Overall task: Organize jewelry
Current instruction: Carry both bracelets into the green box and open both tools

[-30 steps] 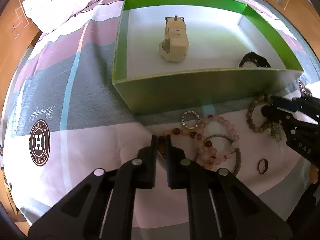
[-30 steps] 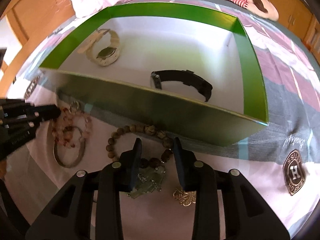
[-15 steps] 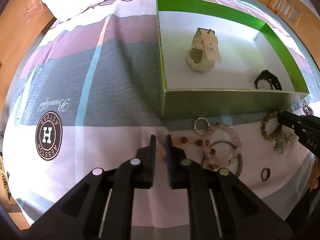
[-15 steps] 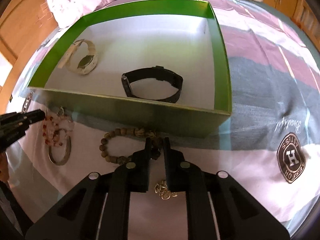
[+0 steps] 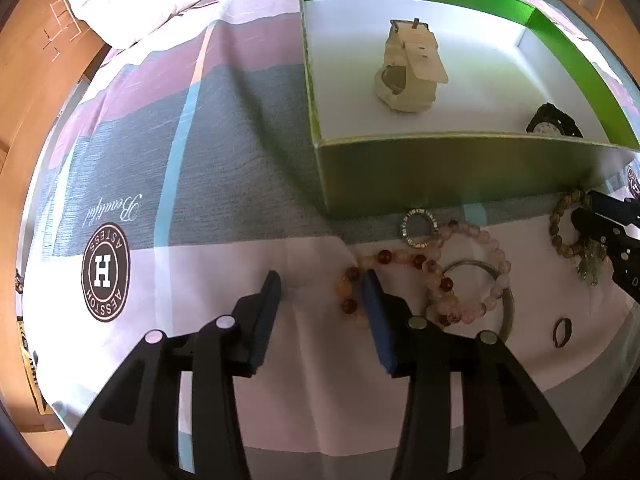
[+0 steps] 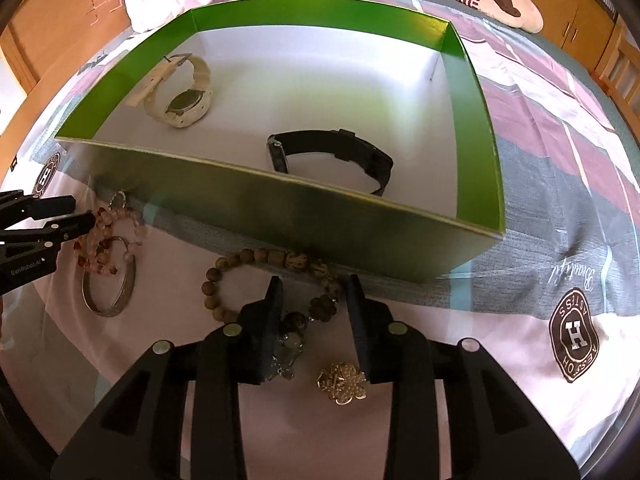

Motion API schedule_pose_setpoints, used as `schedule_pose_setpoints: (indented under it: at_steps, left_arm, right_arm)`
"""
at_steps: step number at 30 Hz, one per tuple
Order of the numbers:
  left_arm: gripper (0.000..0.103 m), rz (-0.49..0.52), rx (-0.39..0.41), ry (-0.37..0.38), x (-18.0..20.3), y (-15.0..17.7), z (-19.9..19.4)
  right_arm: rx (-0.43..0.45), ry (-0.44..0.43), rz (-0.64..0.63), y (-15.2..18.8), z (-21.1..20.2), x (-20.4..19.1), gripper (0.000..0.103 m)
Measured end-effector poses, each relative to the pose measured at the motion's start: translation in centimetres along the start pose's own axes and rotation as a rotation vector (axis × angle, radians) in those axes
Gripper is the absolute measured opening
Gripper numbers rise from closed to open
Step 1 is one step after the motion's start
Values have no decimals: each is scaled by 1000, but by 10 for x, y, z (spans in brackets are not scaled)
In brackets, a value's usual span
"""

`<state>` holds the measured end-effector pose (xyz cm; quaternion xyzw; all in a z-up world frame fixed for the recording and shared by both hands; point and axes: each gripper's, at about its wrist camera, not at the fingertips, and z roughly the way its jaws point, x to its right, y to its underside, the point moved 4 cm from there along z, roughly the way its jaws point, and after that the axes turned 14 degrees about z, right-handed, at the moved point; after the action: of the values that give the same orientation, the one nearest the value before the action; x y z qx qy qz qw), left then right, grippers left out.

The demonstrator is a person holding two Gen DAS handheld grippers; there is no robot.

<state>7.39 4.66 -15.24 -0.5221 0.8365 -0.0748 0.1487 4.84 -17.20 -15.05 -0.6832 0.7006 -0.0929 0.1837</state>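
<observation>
- Left wrist view: my left gripper (image 5: 322,280) stands wide, holding nothing; its right finger touches the red-and-pink bead bracelet (image 5: 424,276) on the bedsheet (image 5: 200,160); green box (image 5: 460,172) at 1 o'clock, cream watch (image 5: 408,76) and black watch (image 5: 554,122) inside; rhinestone ring (image 5: 419,227) just before its wall; right gripper (image 5: 600,220) at 3 o'clock.
- Right wrist view: my right gripper (image 6: 314,286) wide, straddling the wooden bead bracelet (image 6: 260,280); gold brooch (image 6: 343,382) at 6 o'clock; silver bangle (image 6: 110,290) at 9 o'clock.

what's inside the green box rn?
Inside the green box: a cream watch near the left wall and a black watch near the front. The front wall hides the floor strip just behind it.
</observation>
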Motion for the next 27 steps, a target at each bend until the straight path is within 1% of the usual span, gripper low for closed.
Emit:
schedule_pose_setpoints:
  at_steps: [2, 5, 6, 7, 9, 11, 13, 14, 15, 16, 17, 20, 22, 24, 26, 27]
  left_arm:
    - [45, 10, -5, -6, 0, 1, -1]
    - [45, 25, -5, 10, -1, 2, -1]
    - [41, 34, -4, 25, 1, 4, -2]
    - [33, 44, 0, 36, 5, 5, -4]
    - [26, 62, 7, 50, 10, 6, -6]
    - [23, 71, 10, 49, 13, 7, -6]
    - [10, 64, 19, 69, 14, 7, -8]
    - [10, 64, 21, 70, 15, 7, -8]
    - [9, 65, 24, 71, 15, 7, -9]
    - [7, 62, 32, 77, 16, 7, -11]
    - [7, 57, 42, 85, 17, 6, -13]
    - [7, 35, 107, 127, 17, 2, -31]
    - [7, 29, 174, 171, 18, -1, -51]
    - [7, 32, 252, 221, 20, -4, -73]
    - [7, 29, 318, 258, 20, -6, -89]
    - [7, 24, 369, 283, 19, -7, -100]
  right_arm:
    - [1, -1, -7, 0, 1, -1, 33]
    - [2, -1, -15, 2, -2, 1, 33]
    - [1, -2, -18, 3, -2, 1, 33]
    - [1, -3, -19, 3, -2, 1, 33]
    - [1, -2, -22, 3, -2, 0, 33]
    - [2, -2, -27, 4, -2, -2, 33]
    - [3, -4, -35, 5, -2, -5, 33]
    - [4, -9, -41, 6, -3, -6, 29]
    - [5, -14, -45, 6, -3, -8, 24]
    - [2, -24, -50, 7, -4, -10, 11]
    - [0, -35, -53, 8, -5, -12, 11]
    - [19, -68, -65, 7, -15, -18, 11]
    - [33, -119, -63, 5, -27, -21, 11]
    - [55, -182, -62, 3, -42, -24, 11]
    - [94, -266, -65, 0, -61, -28, 11]
    - [116, -308, -65, -2, -70, -30, 11]
